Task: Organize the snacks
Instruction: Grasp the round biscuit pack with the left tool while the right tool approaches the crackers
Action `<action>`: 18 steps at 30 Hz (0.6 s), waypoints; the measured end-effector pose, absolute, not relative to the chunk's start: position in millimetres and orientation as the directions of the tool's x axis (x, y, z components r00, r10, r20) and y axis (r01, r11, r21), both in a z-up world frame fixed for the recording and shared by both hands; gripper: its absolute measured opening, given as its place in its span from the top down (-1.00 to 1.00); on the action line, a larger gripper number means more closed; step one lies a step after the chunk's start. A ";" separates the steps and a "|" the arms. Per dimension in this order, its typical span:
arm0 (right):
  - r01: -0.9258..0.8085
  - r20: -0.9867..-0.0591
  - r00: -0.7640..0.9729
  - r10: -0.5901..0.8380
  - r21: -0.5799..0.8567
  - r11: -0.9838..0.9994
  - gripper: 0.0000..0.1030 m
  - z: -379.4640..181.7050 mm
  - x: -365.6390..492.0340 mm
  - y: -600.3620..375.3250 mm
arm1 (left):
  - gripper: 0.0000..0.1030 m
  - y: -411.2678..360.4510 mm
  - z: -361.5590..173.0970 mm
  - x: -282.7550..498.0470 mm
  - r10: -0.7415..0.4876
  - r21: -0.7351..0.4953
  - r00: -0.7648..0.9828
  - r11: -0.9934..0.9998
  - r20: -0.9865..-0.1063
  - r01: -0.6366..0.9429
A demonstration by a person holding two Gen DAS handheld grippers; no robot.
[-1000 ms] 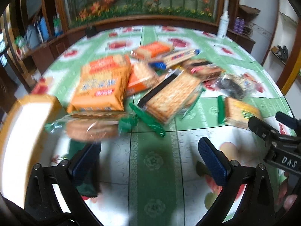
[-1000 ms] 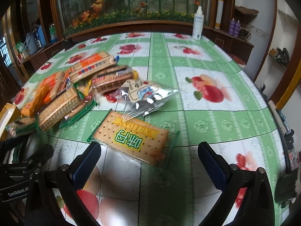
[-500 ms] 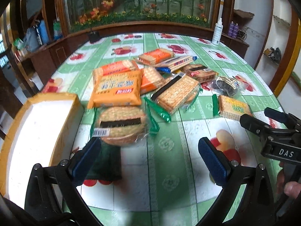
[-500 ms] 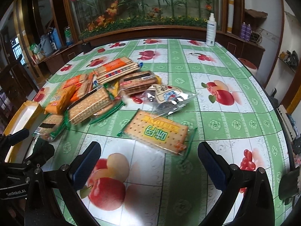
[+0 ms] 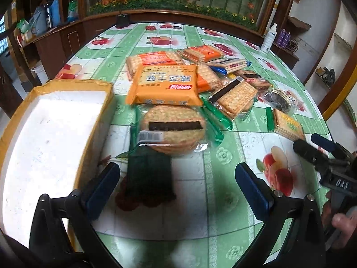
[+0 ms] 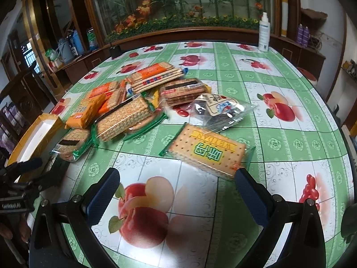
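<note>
Several biscuit packets lie heaped on the fruit-print tablecloth. Nearest my left gripper (image 5: 177,184) is a round-cracker packet (image 5: 173,129), with an orange packet (image 5: 165,84) behind it; the gripper is open and holds nothing. A yellow-rimmed white box (image 5: 51,134) stands to its left. My right gripper (image 6: 177,187) is open too, hovering just short of a WEIDAN cracker packet (image 6: 207,153), whose corner reaches the right finger. The right gripper (image 5: 321,151) also shows at the right edge of the left wrist view, and the left gripper (image 6: 20,178) at the left edge of the right wrist view.
A clear bag of dark snacks (image 6: 221,109) lies behind the WEIDAN packet. A white spray bottle (image 6: 264,32) stands at the table's far edge. A wooden cabinet with flower-painted glass (image 6: 178,2) backs the table. A hand (image 5: 341,220) holds the right tool.
Both grippers have pulled back and risen from the snacks. The round-cracker packet, blurred and close a second ago, now lies still beside the box. Both stay open.
</note>
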State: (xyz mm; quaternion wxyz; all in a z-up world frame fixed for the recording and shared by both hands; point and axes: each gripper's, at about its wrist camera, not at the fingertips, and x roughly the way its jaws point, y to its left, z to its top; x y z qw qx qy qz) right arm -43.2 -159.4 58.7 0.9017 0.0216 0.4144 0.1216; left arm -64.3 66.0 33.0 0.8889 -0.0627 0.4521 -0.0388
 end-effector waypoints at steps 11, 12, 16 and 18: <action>-0.169 -0.758 0.616 0.213 0.137 0.976 -0.99 55.2 -40.8 -170.0 | -1.00 49.4 25.6 -19.6 -0.048 -0.090 0.557 0.995 -0.829 -0.047; -0.170 -0.759 0.616 0.212 0.134 0.976 -0.99 55.2 -40.5 -170.4 | -1.00 48.6 23.7 -14.8 -0.046 -0.089 0.552 0.995 -0.833 -0.051; -0.176 -0.762 0.613 0.207 0.123 0.977 -0.99 54.7 -39.5 -171.3 | -1.00 51.7 18.2 -0.1 -0.001 -0.055 0.539 0.995 -0.842 -0.084; -0.176 -0.766 0.610 0.204 0.120 0.977 -0.99 53.4 -38.4 -171.9 | -1.00 55.6 18.5 3.4 0.012 -0.051 0.542 0.994 -0.841 -0.101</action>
